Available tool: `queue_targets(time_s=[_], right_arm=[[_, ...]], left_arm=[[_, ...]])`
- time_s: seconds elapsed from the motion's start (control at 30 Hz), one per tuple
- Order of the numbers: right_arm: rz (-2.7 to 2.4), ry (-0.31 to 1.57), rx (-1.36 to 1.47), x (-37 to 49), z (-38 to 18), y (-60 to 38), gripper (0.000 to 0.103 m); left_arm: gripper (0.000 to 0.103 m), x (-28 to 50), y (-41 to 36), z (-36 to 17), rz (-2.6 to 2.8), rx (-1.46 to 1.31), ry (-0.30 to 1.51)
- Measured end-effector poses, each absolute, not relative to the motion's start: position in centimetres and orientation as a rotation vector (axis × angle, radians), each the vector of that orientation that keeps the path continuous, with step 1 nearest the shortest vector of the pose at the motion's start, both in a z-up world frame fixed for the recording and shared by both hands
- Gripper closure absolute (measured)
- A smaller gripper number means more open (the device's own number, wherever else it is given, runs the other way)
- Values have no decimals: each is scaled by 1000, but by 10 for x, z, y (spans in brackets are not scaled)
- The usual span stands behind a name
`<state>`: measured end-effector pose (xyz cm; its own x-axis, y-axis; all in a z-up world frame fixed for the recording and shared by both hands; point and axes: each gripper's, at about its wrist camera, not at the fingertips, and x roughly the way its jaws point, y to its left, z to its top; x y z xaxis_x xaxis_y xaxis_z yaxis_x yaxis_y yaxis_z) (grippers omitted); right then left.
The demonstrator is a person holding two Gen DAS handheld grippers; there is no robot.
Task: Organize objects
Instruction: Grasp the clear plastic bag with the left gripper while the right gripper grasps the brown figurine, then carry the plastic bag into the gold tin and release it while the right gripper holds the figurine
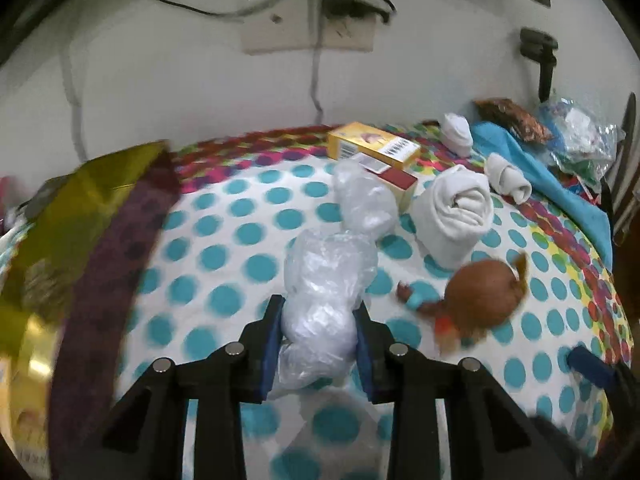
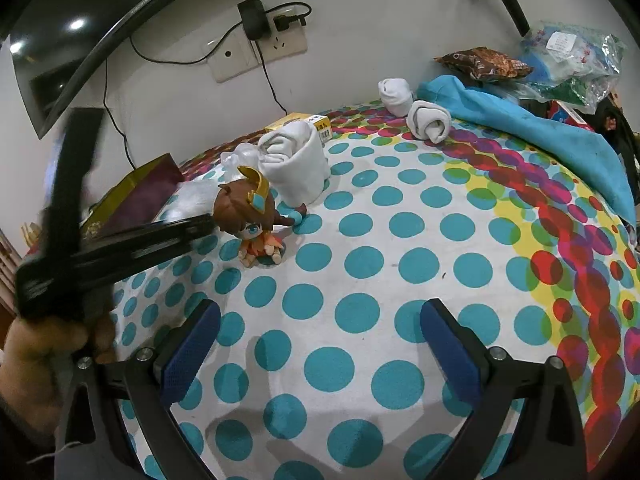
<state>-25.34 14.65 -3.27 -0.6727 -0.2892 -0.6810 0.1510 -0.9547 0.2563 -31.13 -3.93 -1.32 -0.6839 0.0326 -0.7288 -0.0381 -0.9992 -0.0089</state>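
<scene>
Now the left gripper (image 1: 318, 340) pinches the near end of a crumpled clear plastic bag (image 1: 332, 280) lying on the dotted cloth (image 1: 224, 256), its blue pads pressed against both sides. Meanwhile the right gripper (image 2: 320, 352) stands spread wide over bare cloth, with a small doll (image 2: 252, 220) sitting beyond its left finger.

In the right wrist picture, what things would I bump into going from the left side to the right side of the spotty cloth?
Gold and purple bag → doll with brown hair → big rolled white towel → small rolled white sock → blue cloth.
</scene>
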Motion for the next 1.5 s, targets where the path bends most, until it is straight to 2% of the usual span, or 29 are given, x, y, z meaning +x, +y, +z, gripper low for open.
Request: queue_targets(time_s=[0.3,0.37,0.47,0.53,0.57,0.6,0.63,0.67,0.97,1.07,1.1,1.13,1.17,1.2,1.4,1.47,1.5], right_arm=[[-2713,-68,1174,-261,-26,120,3],[-2713,-47,1191,-271,-23,111,8],[-2715,-9,1218,-290,-19,98,29],[-2695,41,1267,-304,-23,86,56],[-2678,28,1267,-307,-24,84,61],[-2667,33,1288,-312,-26,78,72],[-2667,42,1296,-315,-27,74,77],[-2668,49,1298,-317,-28,72,77],[-2671,35,1277,-327,-30,59,75],[-2671,44,1284,-334,-30,55,69],[-2667,48,1284,-336,-31,54,57],[-2653,49,1283,-338,-31,51,36],[-2647,52,1285,-339,-32,50,25],[-2648,64,1295,-341,-33,48,19],[-2663,58,1323,-355,-36,46,18],[-2671,66,1332,-358,-37,45,14],[-2664,81,1340,-360,-38,43,5]], left_arm=[[71,-193,-66,11,2991,-1065,74],[71,-183,-69,14,2981,-1061,62],[71,-183,-68,16,2968,-1059,25],[71,-186,-67,13,2958,-1083,8],[71,-186,-65,12,2959,-1093,14],[71,-186,-63,12,2958,-1098,32],[71,-185,-62,12,2956,-1094,42],[71,-184,-62,12,2953,-1090,46],[71,-183,-70,12,2936,-1100,-33],[71,-183,-71,11,2937,-1108,-49],[71,-183,-71,11,2938,-1108,-53],[71,-183,-71,10,2937,-1109,-54],[71,-183,-70,9,2934,-1112,-50],[71,-183,-69,8,2934,-1112,-43],[71,-183,-66,4,2924,-1123,-30],[71,-183,-64,3,2923,-1123,-22],[71,-183,-64,3,2921,-1122,-23]])
